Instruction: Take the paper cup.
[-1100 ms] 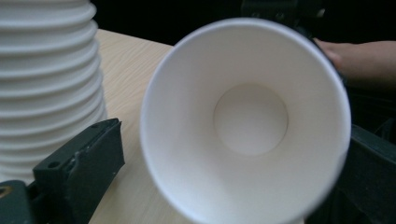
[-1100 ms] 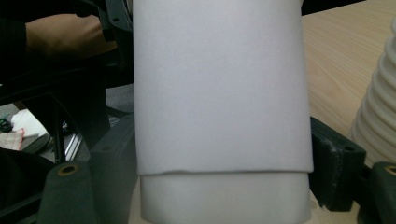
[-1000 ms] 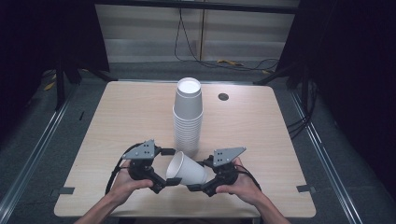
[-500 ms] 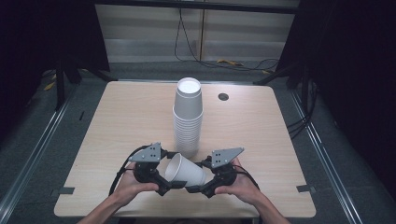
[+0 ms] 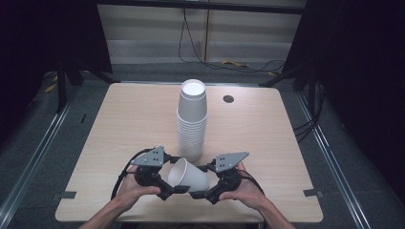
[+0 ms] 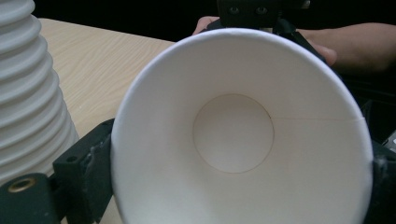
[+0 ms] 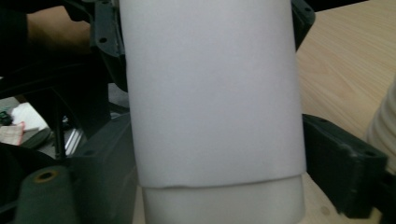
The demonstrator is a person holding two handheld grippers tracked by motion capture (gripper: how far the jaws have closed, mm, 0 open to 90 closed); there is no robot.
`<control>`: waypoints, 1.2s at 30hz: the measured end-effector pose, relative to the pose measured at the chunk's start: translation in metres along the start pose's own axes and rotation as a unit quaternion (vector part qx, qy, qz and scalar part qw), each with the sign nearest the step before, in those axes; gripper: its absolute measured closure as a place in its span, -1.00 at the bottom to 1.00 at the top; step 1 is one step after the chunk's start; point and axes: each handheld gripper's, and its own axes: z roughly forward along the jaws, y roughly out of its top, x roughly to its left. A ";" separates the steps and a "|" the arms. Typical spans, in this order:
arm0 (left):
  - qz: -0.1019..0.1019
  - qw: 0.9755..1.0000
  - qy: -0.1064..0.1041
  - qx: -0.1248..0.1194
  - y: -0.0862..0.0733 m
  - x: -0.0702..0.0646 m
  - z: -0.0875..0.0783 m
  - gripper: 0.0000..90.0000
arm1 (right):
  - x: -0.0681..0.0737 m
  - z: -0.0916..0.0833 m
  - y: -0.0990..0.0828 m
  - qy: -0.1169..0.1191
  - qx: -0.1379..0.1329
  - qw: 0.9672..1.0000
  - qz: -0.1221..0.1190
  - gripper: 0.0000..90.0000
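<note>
White paper is the cup (image 5: 189,174), which lies on its side above the near edge of the table (image 5: 119,124), held between the two grippers, its mouth toward the left and its base toward the right. The left gripper (image 5: 168,183) has its jaws on either side of the cup's rim; in the left gripper view they stand at both flanks of the mouth (image 6: 238,135), cut off by the frame's edges. They have just been closing, and whether the pads press the rim yet I cannot tell. The right gripper (image 5: 203,190) clasps the cup's base end; in the right gripper view the cup's wall (image 7: 210,102) hides most of the scene, with a black jaw at each side against it. The cup is empty: its round bottom and side seam show bare. Just behind it stands a stack (image 5: 192,119) of upturned white cups. Further right on the table sits a small dark disc (image 5: 228,98), too small to make out.
</note>
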 end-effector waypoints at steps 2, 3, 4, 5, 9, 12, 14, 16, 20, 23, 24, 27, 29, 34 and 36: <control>0.000 1.000 0.001 0.002 0.000 0.001 -0.001 -0.82 | -0.001 -0.001 0.000 0.001 0.003 1.000 0.003 -0.68; -0.001 1.000 0.002 0.001 0.000 0.001 -0.002 -0.82 | -0.001 -0.001 0.000 0.000 0.003 1.000 0.005 -0.68; -0.001 1.000 0.005 0.001 0.000 0.002 -0.003 -0.82 | -0.001 -0.002 0.000 0.000 0.002 1.000 0.008 -0.68; -0.003 1.000 0.009 0.000 0.000 0.002 -0.005 -0.82 | -0.002 -0.002 0.000 -0.002 0.001 1.000 0.010 -0.68; -0.008 1.000 0.026 -0.004 -0.001 0.006 -0.012 -0.82 | -0.004 -0.007 0.000 -0.011 0.000 1.000 0.019 -0.69; -0.013 0.999 0.037 -0.005 -0.003 0.009 -0.018 -0.82 | -0.006 -0.012 -0.001 -0.019 -0.003 0.999 0.033 -0.69; -0.017 0.999 0.044 -0.005 -0.005 0.011 -0.021 -0.82 | -0.006 -0.014 -0.001 -0.022 -0.004 0.999 0.035 -0.69; -0.021 0.998 0.053 -0.002 -0.007 0.013 -0.023 -0.82 | -0.006 -0.020 -0.003 -0.039 -0.004 0.999 0.038 -0.69; -0.025 0.998 0.063 0.002 -0.011 0.016 -0.028 -0.82 | -0.008 -0.027 -0.007 -0.065 -0.005 0.997 0.049 -0.69; -0.032 0.996 0.078 0.015 -0.014 0.017 -0.030 -0.82 | -0.009 -0.033 -0.010 -0.084 -0.010 0.995 0.059 -0.69; -0.032 0.996 0.081 0.018 -0.015 0.017 -0.030 -0.82 | -0.010 -0.035 -0.010 -0.086 -0.015 0.994 0.068 -0.69; -0.035 0.995 0.087 0.027 -0.018 0.018 -0.032 -0.82 | -0.011 -0.042 -0.012 -0.114 -0.040 0.990 0.075 -0.69; -0.037 0.995 0.092 0.027 -0.018 0.019 -0.035 -0.83 | -0.012 -0.045 -0.013 -0.131 -0.049 0.987 0.079 -0.69; -0.038 0.992 0.110 0.037 -0.022 0.021 -0.042 -0.83 | -0.018 -0.053 -0.022 -0.158 -0.060 0.980 0.108 -0.69; -0.041 0.992 0.116 0.037 -0.024 0.022 -0.045 -0.83 | -0.019 -0.054 -0.023 -0.170 -0.058 0.978 0.106 -0.69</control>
